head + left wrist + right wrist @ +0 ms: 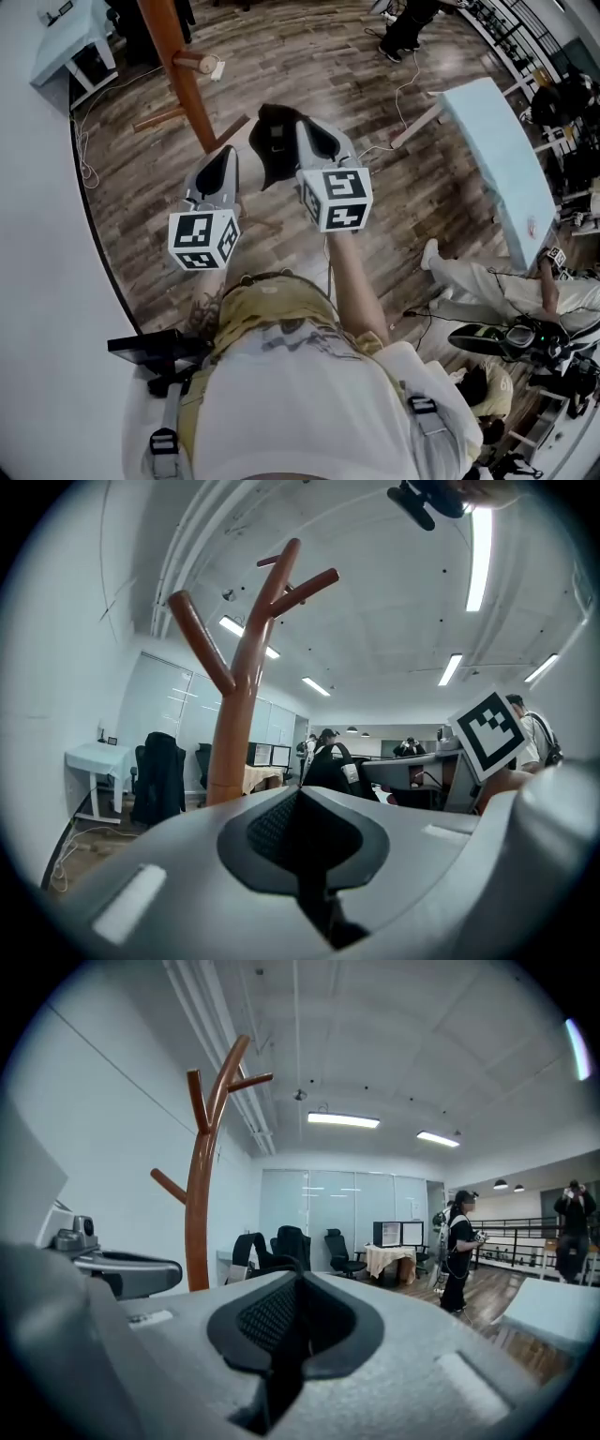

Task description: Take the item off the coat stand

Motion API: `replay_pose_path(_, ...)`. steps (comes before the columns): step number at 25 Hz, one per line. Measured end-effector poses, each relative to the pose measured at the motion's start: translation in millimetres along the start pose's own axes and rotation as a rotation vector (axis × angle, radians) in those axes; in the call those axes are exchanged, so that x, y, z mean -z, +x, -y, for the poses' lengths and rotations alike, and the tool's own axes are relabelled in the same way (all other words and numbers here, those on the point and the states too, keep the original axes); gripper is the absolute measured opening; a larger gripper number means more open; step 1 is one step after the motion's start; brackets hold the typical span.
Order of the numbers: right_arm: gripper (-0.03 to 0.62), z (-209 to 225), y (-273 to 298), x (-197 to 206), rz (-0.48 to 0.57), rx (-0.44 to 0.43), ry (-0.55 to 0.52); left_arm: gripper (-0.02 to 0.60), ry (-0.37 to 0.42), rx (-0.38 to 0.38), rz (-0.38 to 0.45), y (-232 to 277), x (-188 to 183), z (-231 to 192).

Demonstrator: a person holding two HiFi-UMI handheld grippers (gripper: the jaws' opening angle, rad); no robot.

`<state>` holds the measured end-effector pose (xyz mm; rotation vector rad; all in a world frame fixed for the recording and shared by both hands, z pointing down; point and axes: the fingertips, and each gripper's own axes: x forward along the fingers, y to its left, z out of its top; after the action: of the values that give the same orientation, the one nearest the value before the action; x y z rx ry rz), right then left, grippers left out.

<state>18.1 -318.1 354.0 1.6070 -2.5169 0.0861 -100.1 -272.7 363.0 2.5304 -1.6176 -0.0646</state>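
The right gripper [302, 122] was nearly shut, pinching a black cap [270, 141] (limp, hanging clear of the coat stand [183, 70]); the left gripper [223, 155] was closed, empty.

A black fabric cap [270, 142] dangles from the right gripper [295, 127], off and just beside the brown wooden branched coat stand [180, 70].

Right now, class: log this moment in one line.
coat stand: upper branches bare | left gripper: shut, empty | right gripper: shut | black item: beside right tips, hold unclear
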Motion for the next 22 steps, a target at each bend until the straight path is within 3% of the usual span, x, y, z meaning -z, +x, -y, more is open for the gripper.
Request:
replay_pose_path(8, 0.015, 7.8, -47.1, -34.5, 0.136, 0.078, 0.108, 0.002, 0.058, 0.049, 0.043, 12.4, -30.8, 40.7)
replay_pose_path(17, 0.015, 16.8, -70.1, -50.1, 0.187, 0.110, 0.127, 0.002, 0.099, 0.094, 0.046, 20.1, -48.2, 71.5)
replay_pose_path(22, 0.015, 14.2, -70.2, -50.8, 0.175, 0.104, 0.117, 0.002, 0.084, 0.103, 0.065, 19.6, -53.0, 76.1)
